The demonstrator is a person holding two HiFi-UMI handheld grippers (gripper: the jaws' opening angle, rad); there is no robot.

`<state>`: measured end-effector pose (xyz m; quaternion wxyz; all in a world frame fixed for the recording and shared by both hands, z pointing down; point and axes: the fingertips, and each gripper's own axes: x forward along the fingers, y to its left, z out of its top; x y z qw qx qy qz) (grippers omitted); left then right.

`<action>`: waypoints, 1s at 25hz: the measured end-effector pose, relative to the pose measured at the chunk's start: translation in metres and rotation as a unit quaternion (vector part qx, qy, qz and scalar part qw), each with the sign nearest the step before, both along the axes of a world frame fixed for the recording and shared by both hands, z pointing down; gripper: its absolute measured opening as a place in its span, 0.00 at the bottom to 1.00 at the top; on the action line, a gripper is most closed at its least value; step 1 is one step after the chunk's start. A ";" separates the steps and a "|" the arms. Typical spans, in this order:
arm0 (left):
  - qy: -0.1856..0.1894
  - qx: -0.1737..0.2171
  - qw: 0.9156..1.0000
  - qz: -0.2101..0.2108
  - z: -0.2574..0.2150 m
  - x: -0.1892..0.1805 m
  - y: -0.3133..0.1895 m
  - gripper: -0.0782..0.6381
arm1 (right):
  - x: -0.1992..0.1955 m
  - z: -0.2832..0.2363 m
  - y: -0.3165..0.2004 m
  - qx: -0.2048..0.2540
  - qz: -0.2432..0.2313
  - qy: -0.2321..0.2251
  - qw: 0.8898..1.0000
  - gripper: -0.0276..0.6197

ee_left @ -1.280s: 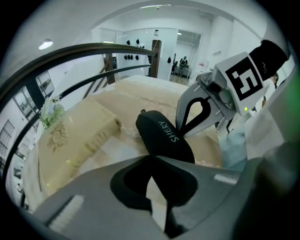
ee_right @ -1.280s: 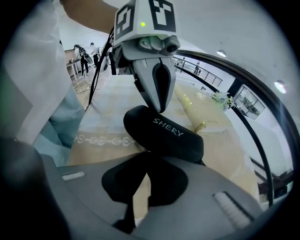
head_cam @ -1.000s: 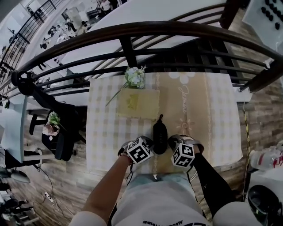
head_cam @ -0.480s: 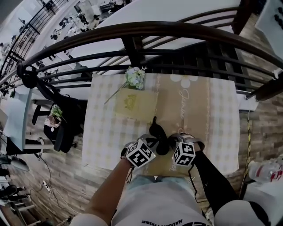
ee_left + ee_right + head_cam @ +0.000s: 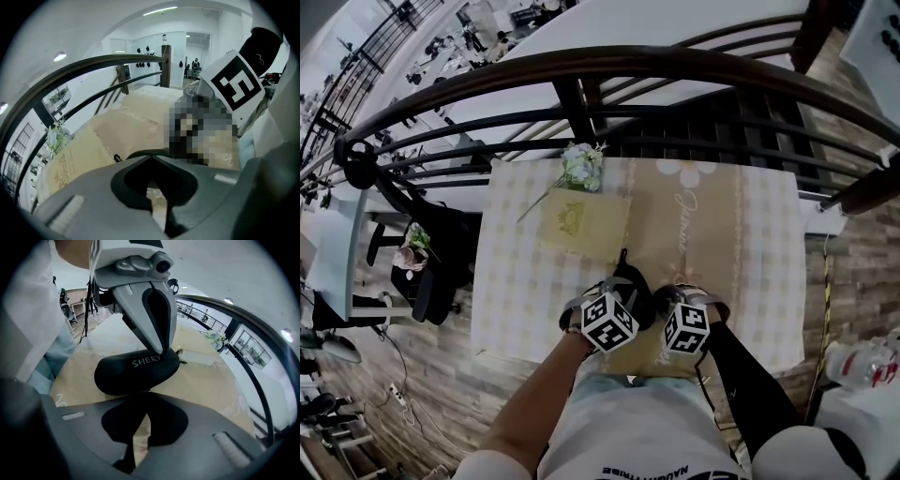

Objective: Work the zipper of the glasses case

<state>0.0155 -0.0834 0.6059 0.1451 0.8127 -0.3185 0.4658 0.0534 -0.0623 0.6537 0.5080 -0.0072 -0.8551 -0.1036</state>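
The black glasses case (image 5: 630,279) lies on the table between my two grippers; white lettering shows on its side (image 5: 136,372). My left gripper (image 5: 622,295) reaches over it from the left, jaws together. Its tips (image 5: 163,351) rest on top of the case at the far end, next to a small zipper pull (image 5: 181,362). I cannot tell whether they pinch anything. In the left gripper view only a dark edge of the case (image 5: 140,153) shows past the jaws (image 5: 151,157). My right gripper (image 5: 145,393) is shut just before the case's near side, nothing seen between its jaws.
A beige card (image 5: 579,221) and a small bunch of flowers (image 5: 583,167) lie further back on the checked tablecloth (image 5: 520,272). A dark curved railing (image 5: 581,66) runs behind the table. A chair with a bag (image 5: 431,277) stands to the left. The table's front edge is at my lap.
My left gripper has moved right and forward, from beside the case to over it, covering its near left part. The right gripper has hardly shifted.
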 end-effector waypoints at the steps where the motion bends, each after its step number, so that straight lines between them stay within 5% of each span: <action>1: -0.006 0.002 1.000 0.006 0.000 0.001 0.000 0.12 | 0.001 0.000 0.000 -0.001 0.000 0.000 1.000 0.09; 25: 0.014 0.014 1.000 -0.004 0.007 -0.001 0.001 0.11 | 0.017 0.007 0.030 -0.009 0.011 0.006 1.000 0.09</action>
